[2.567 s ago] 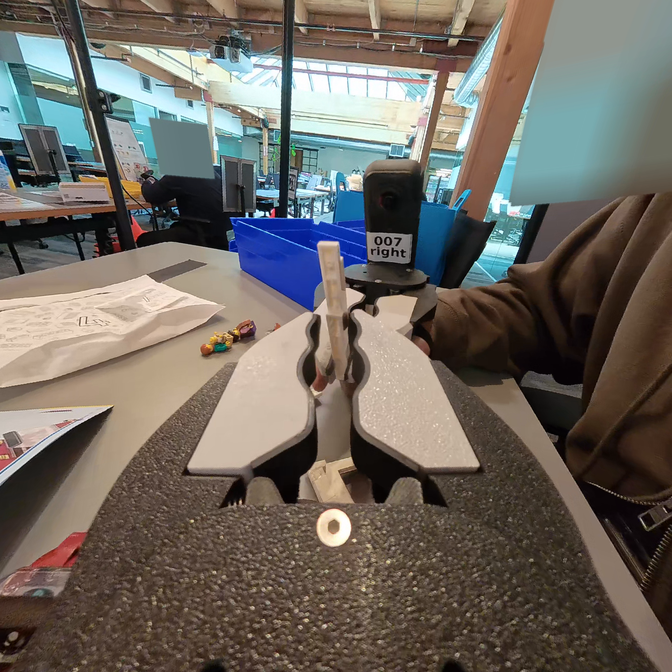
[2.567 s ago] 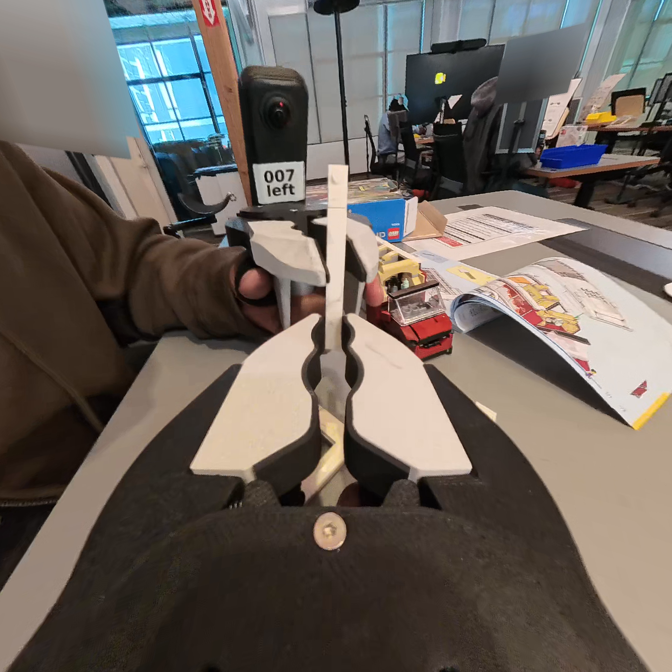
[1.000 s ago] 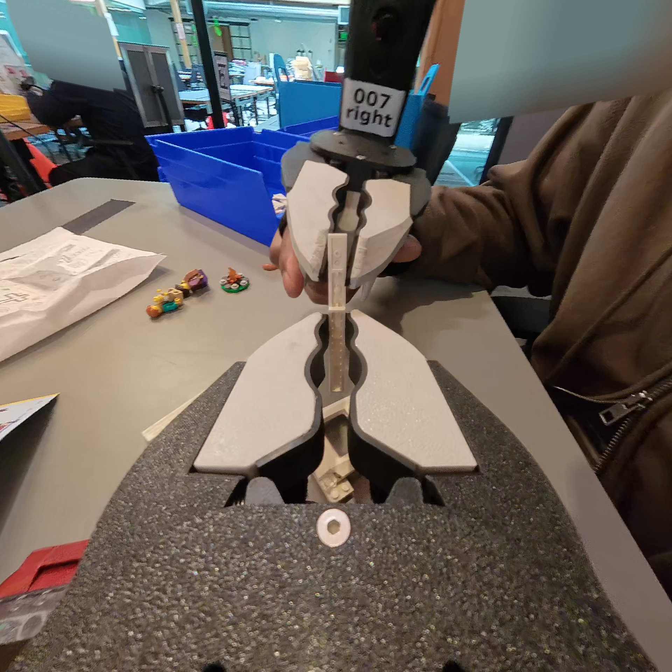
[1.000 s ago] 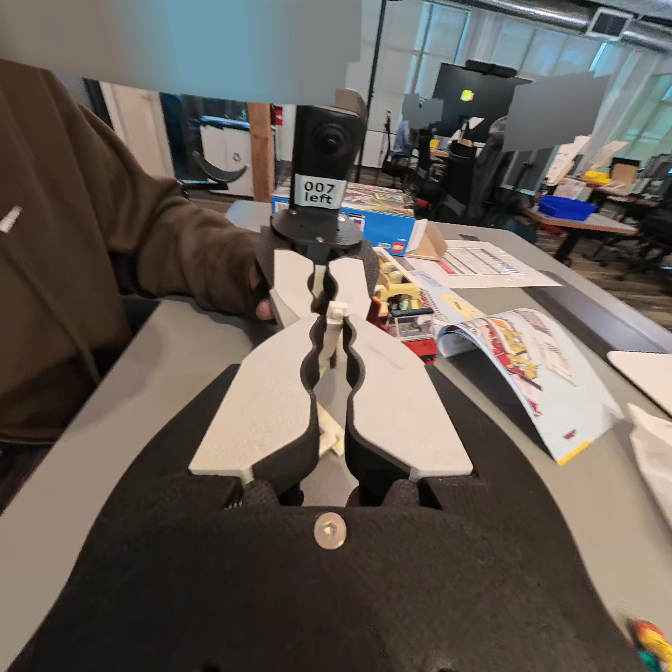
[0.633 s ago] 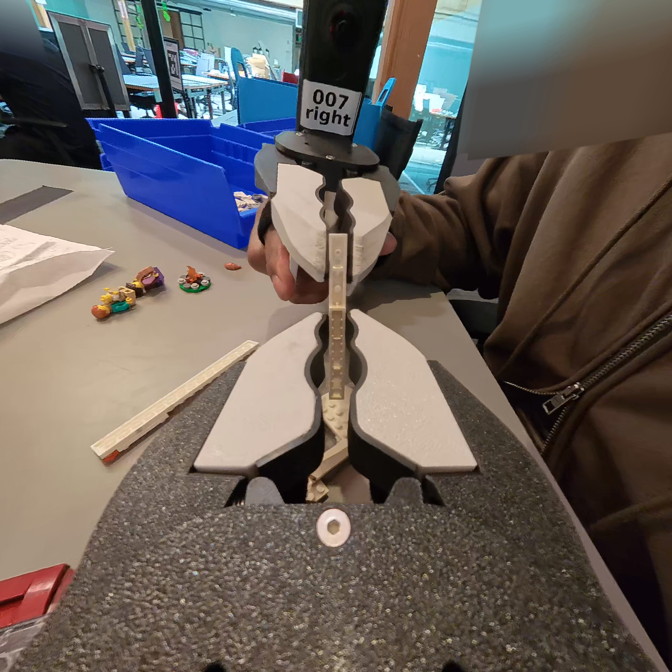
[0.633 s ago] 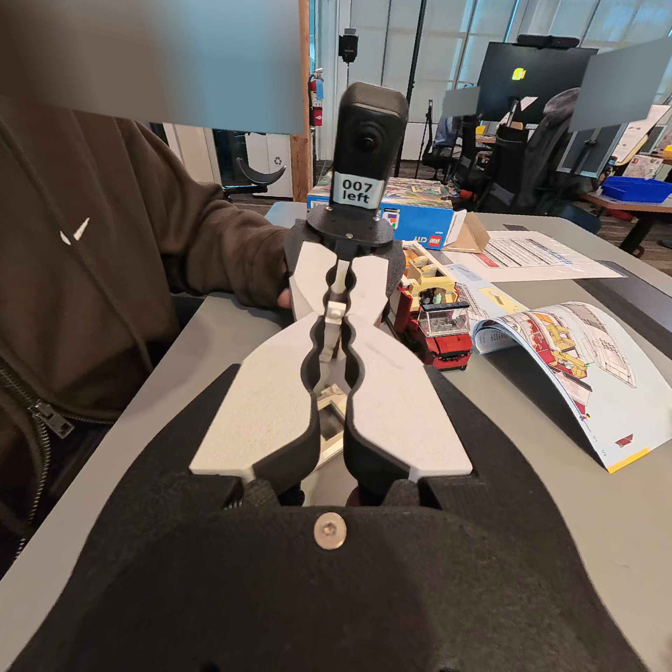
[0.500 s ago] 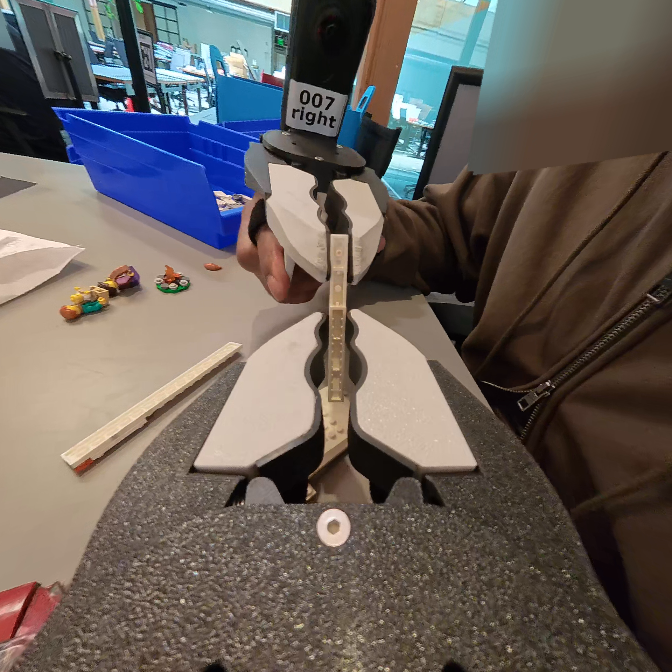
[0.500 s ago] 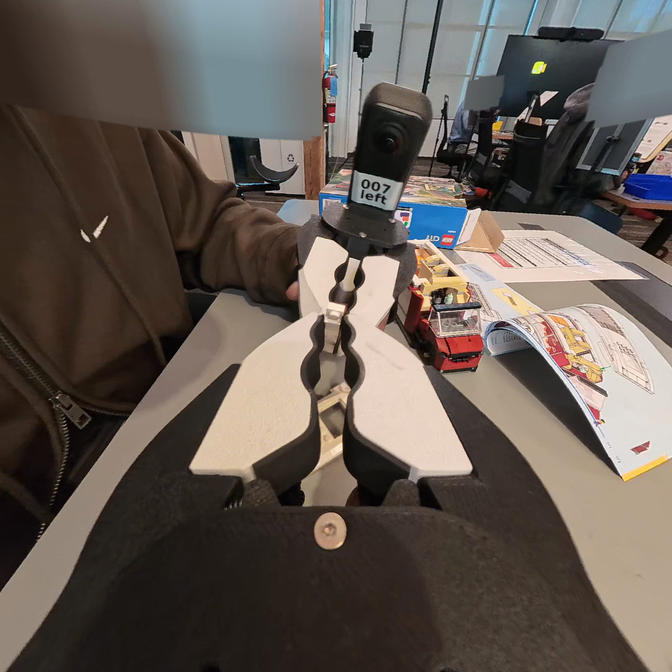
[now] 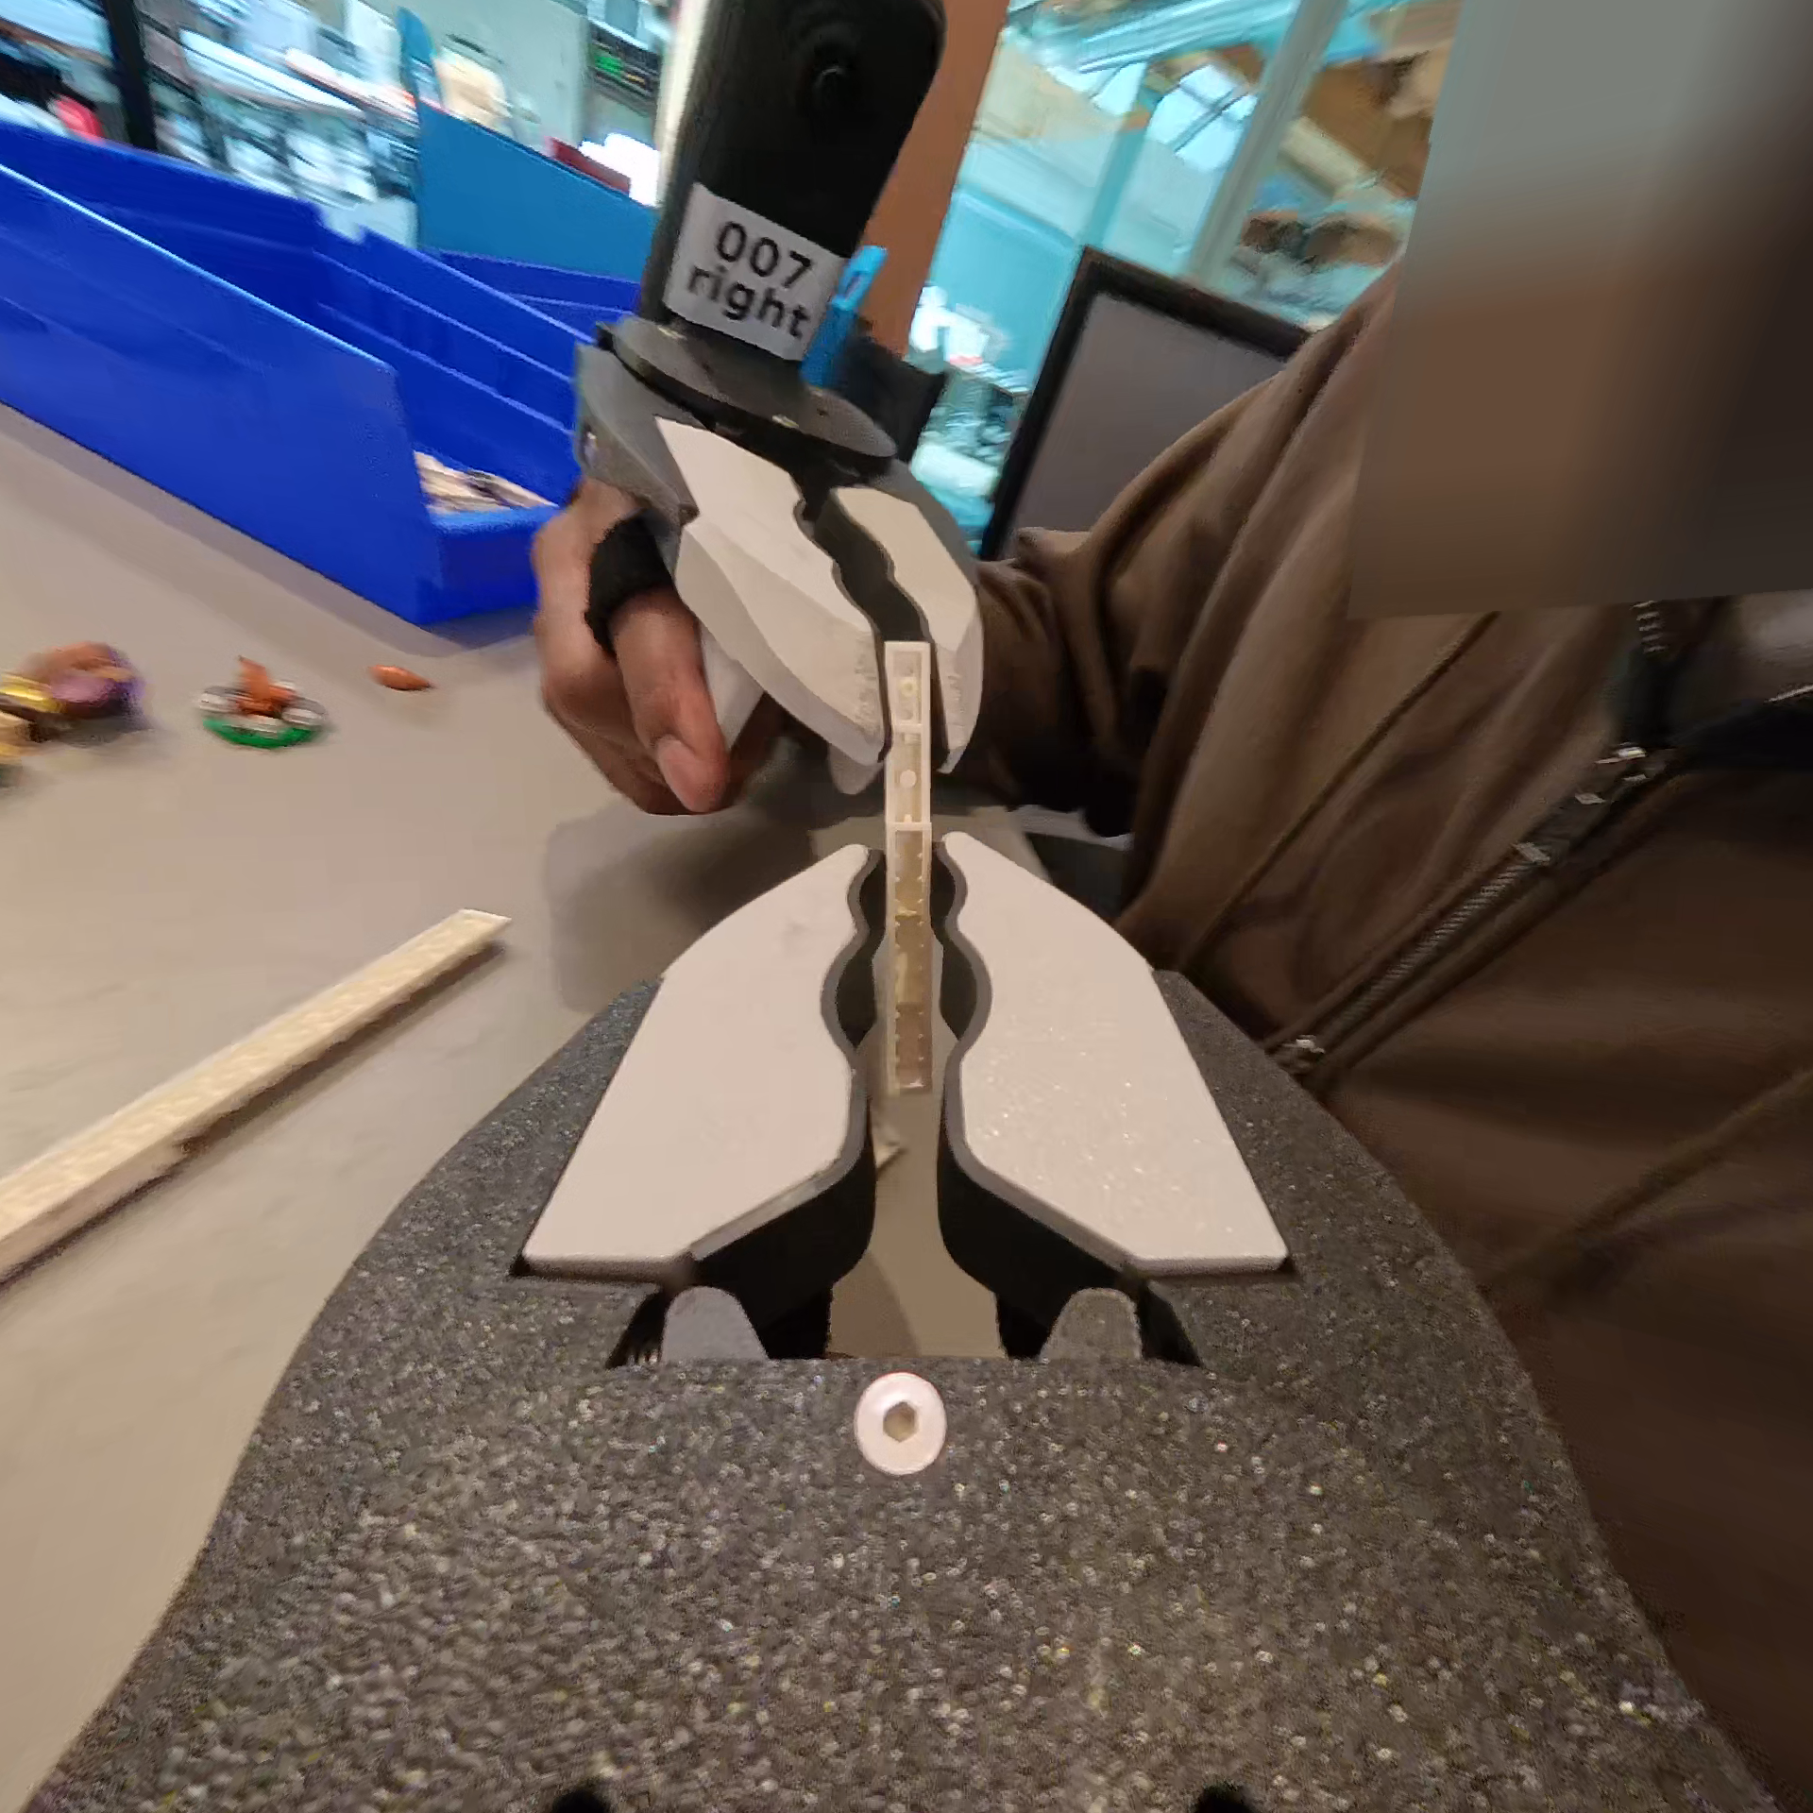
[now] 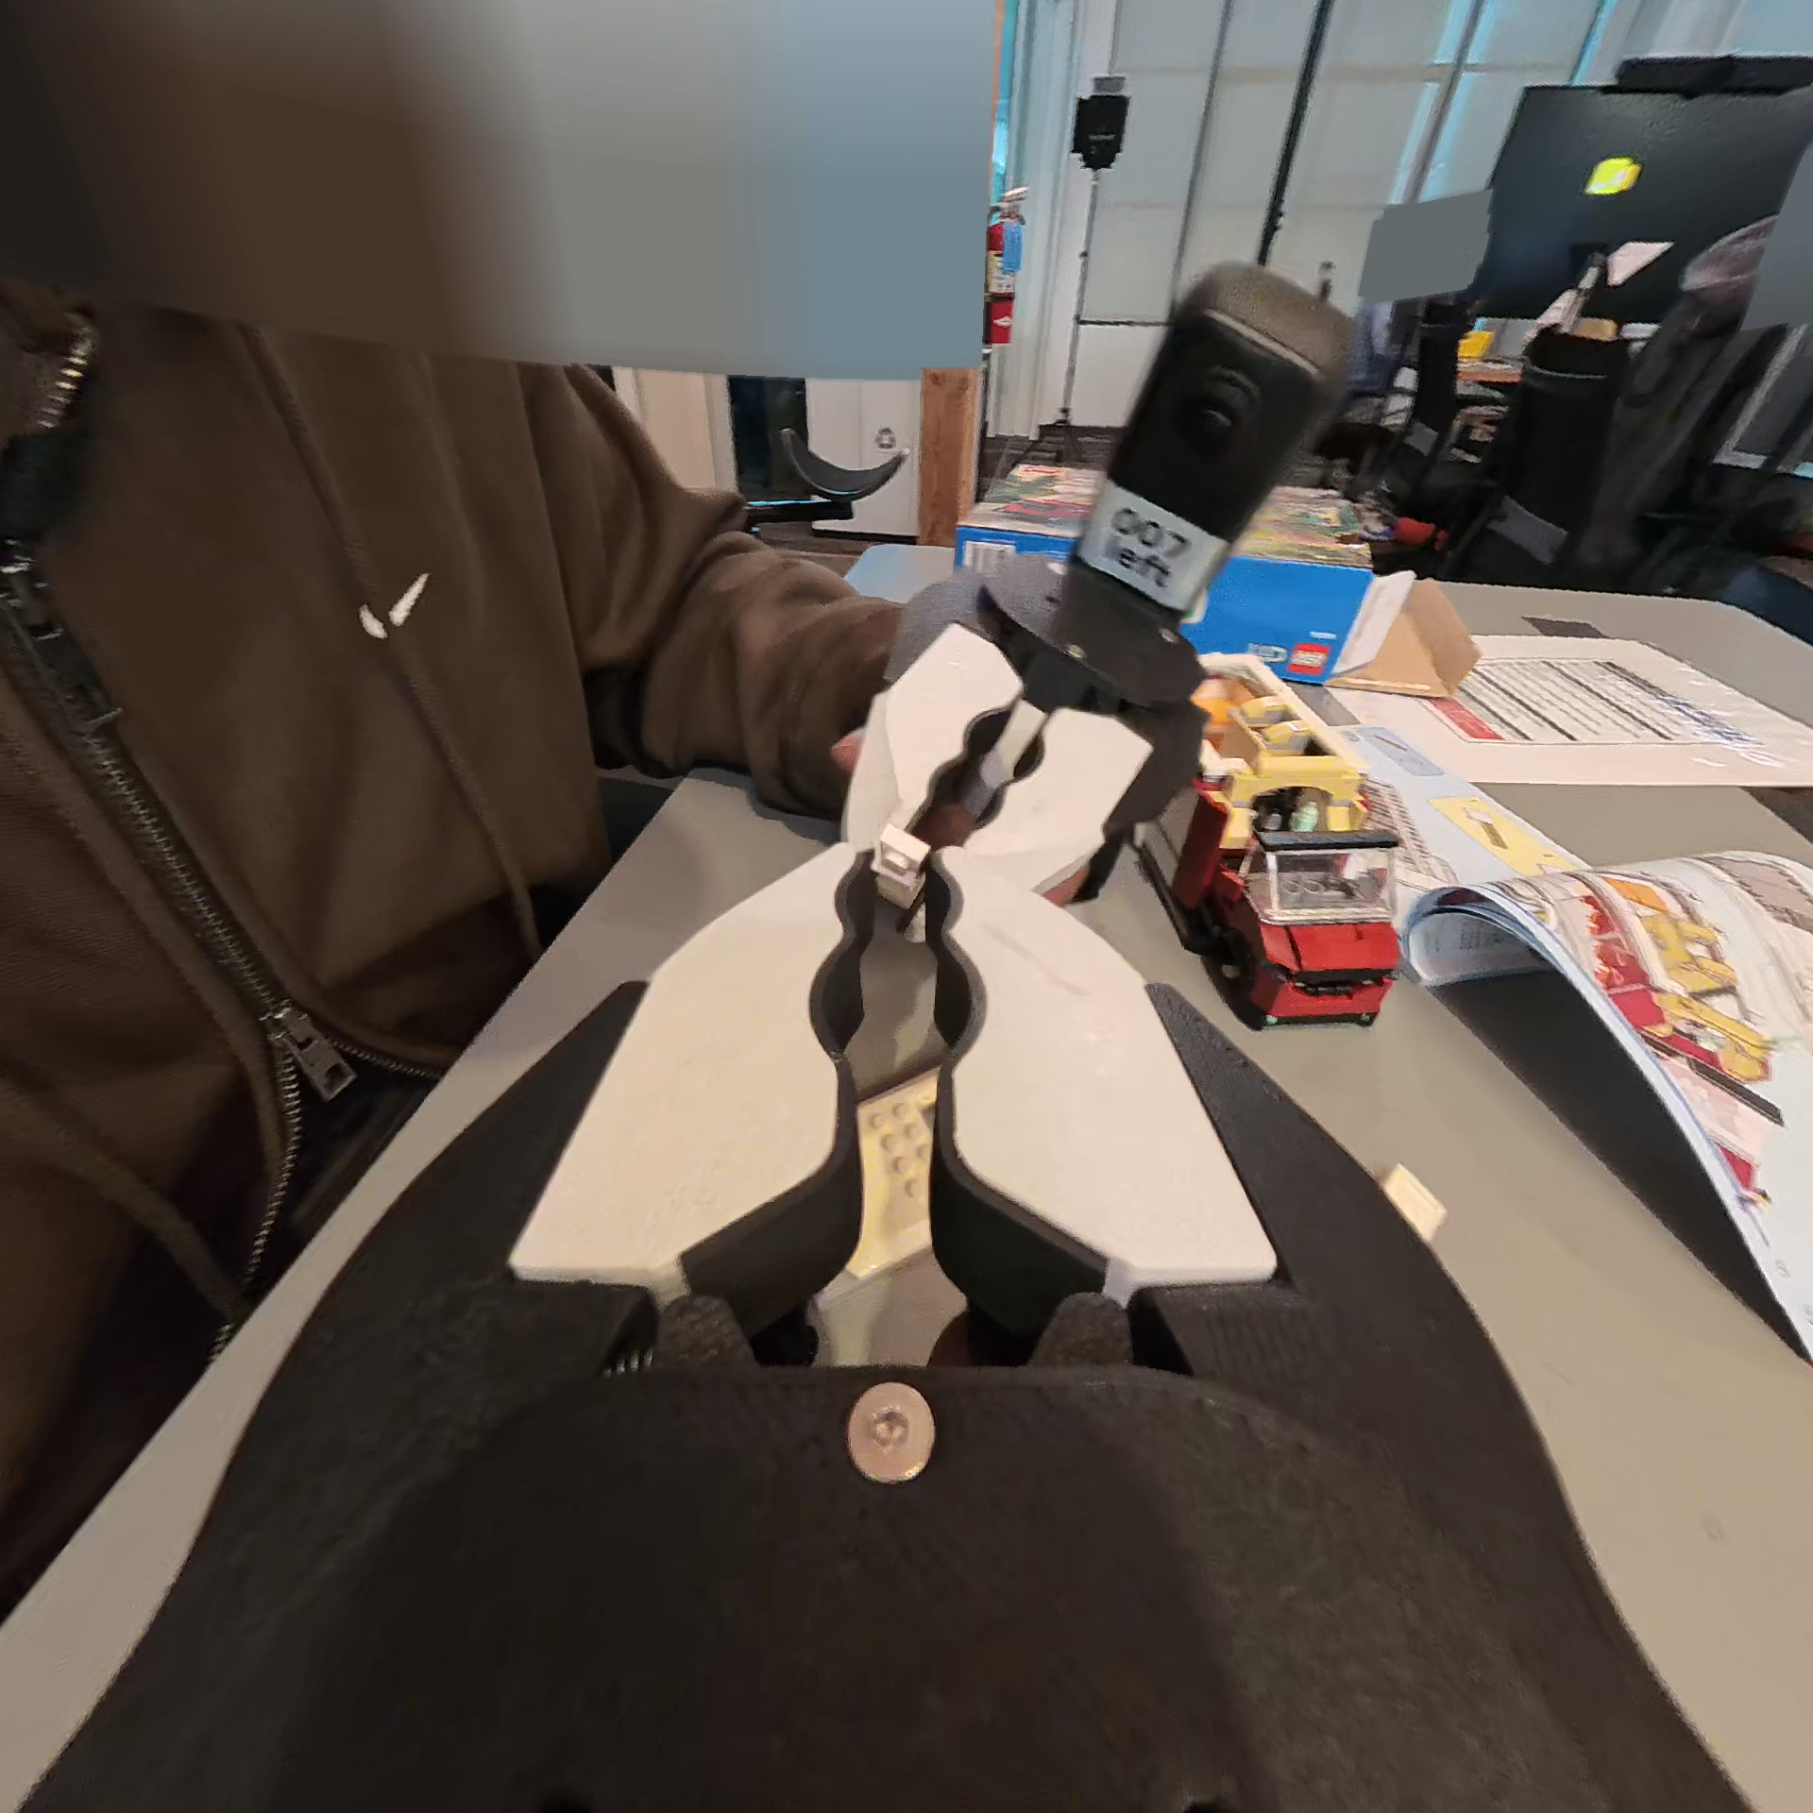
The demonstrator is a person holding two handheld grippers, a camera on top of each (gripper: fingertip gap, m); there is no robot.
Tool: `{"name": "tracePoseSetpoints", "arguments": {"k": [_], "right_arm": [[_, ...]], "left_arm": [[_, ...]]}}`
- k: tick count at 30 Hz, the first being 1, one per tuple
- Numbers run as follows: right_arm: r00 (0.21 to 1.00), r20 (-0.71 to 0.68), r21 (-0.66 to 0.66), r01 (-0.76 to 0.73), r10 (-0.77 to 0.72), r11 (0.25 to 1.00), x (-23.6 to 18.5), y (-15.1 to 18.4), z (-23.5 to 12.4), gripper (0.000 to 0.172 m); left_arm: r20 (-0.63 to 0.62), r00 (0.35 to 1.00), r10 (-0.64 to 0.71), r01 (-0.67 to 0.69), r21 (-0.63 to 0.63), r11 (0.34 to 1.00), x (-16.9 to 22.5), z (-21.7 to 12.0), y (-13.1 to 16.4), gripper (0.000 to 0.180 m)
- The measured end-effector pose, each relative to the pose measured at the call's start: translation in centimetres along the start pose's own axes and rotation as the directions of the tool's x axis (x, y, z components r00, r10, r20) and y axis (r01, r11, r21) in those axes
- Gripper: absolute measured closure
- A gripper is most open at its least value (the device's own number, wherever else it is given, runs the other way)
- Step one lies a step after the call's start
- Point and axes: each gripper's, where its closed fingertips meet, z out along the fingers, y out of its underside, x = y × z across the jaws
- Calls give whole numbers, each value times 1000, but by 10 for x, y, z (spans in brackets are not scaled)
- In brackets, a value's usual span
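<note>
A long, narrow white brick strip runs between my two grippers, with a seam near the left gripper's fingertips. My left gripper is shut on its near part, which looks tan from below. My right gripper faces it and is shut on the far white end. In the right wrist view, my right gripper pinches the strip's small white end. The left gripper is tilted just behind it, fingertip to fingertip. Both are held above the grey table.
A loose tan strip lies on the table to the left, with small coloured figures and blue bins beyond. A red brick vehicle, an open booklet, a blue box and a tan plate are nearby. The person's brown sleeve is close. My left and right fingertips are right by each other.
Both grippers stay shut on the strip. The strip went from standing upright to pointing between the grippers. The left gripper has tilted and both views have swung toward the person.
</note>
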Motion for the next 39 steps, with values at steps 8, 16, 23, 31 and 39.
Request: {"name": "tracePoseSetpoints", "arguments": {"k": [8,16,23,31,39], "right_arm": [[995,-100,-53,-10,4,999,17,12,-6,161],[994,-112,-50,-22,16,998,18,10,-7,163],[996,-88,-63,-3,-2,998,14,11,-6,164],[1000,-12,-75,-3,2,997,3,12,-5,164],[999,40,-33,-9,10,999,-3,9,-7,164]], "left_arm": [[218,954,205,-195,-67,979,-18,-6,-6,172],[255,934,250,-225,-122,967,-24,-5,1,172],[220,947,234,-208,-133,969,-19,-4,3,172],[38,998,-46,48,-44,998,-7,1,6,172],[-95,973,-209,211,17,977,2,3,2,172]]}}
